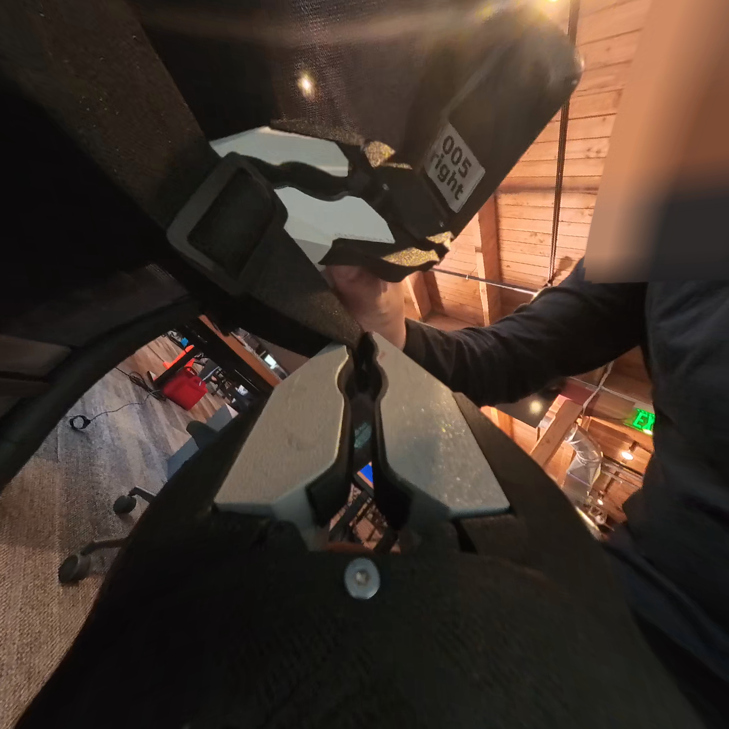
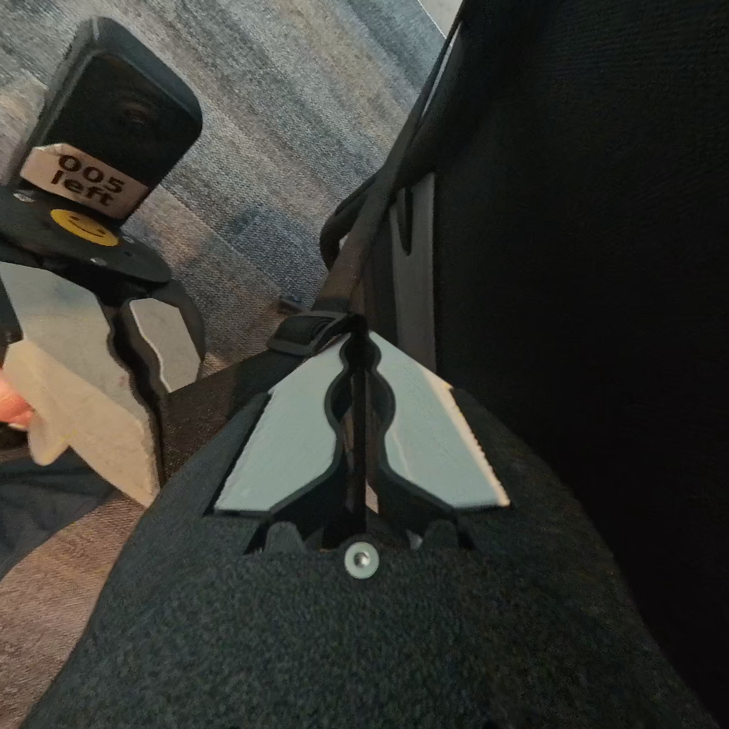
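A wide black webbing strap (image 1: 311, 300) with a black plastic slider buckle (image 1: 227, 221) hangs off a black fabric bag (image 1: 98, 98). My left gripper (image 1: 365, 347) is shut on the strap just below the buckle. My right gripper (image 1: 252, 165), held by a hand with a dark sleeve (image 1: 513, 351), pinches the strap above the buckle. In the right wrist view my right gripper (image 2: 357, 327) is shut on a thin black strap (image 2: 357, 414) seen edge-on. The buckle (image 2: 300, 329) is just past its tips. The left gripper (image 2: 152, 453) is at the left, the bag (image 2: 572, 315) at the right.
Grey carpet (image 1: 47, 513) lies below. On it are office chair castors (image 1: 75, 568), a cable (image 1: 102, 414) and a red container (image 1: 183, 386) beside desks. Wooden boards (image 1: 552, 157) and a green lit sign (image 1: 641, 420) are behind the person. The tips of one gripper are about 11 cm away from the tips of the other.
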Action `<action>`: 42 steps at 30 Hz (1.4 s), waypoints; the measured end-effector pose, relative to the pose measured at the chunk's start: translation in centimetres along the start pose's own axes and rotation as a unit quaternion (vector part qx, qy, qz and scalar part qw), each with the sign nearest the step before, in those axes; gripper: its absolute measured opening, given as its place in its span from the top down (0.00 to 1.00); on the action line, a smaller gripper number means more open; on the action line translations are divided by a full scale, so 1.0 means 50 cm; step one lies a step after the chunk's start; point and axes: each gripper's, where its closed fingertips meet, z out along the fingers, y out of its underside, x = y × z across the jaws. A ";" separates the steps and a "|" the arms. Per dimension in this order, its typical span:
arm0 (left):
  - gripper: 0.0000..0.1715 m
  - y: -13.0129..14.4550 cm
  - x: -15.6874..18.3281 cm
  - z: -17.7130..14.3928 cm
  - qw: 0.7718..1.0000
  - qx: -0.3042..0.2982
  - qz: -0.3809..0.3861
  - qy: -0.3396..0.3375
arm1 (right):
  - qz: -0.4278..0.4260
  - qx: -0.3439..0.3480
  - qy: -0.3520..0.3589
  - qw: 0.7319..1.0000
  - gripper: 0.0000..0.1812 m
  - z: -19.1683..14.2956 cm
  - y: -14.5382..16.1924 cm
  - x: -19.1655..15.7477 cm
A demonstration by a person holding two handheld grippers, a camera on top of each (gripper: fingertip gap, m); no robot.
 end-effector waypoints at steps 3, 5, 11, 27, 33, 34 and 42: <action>1.00 -0.002 -0.012 -0.001 1.000 0.005 0.005 -0.015 | -0.003 -0.007 0.011 1.000 1.00 0.017 0.011 0.012; 1.00 -0.002 -0.017 -0.004 1.000 0.015 0.000 -0.018 | -0.009 -0.006 0.018 1.000 1.00 0.022 0.010 0.017; 1.00 -0.001 -0.046 -0.014 0.998 0.045 -0.001 -0.042 | -0.039 0.003 0.002 0.999 1.00 0.040 -0.006 0.005; 1.00 0.027 -0.060 -0.024 0.992 -0.090 0.056 -0.063 | -0.089 -0.016 -0.076 0.993 1.00 0.020 0.008 -0.043; 1.00 0.037 -0.062 -0.030 0.996 -0.005 0.034 -0.084 | -0.086 -0.026 -0.030 0.996 1.00 0.055 -0.002 -0.014; 1.00 0.034 -0.065 -0.029 0.996 0.001 0.033 -0.086 | -0.080 -0.027 -0.028 0.996 1.00 0.058 -0.003 -0.009; 1.00 -0.019 -0.111 -0.029 0.986 -0.027 0.068 -0.150 | -0.012 -0.037 -0.024 0.999 0.99 -0.004 0.040 -0.021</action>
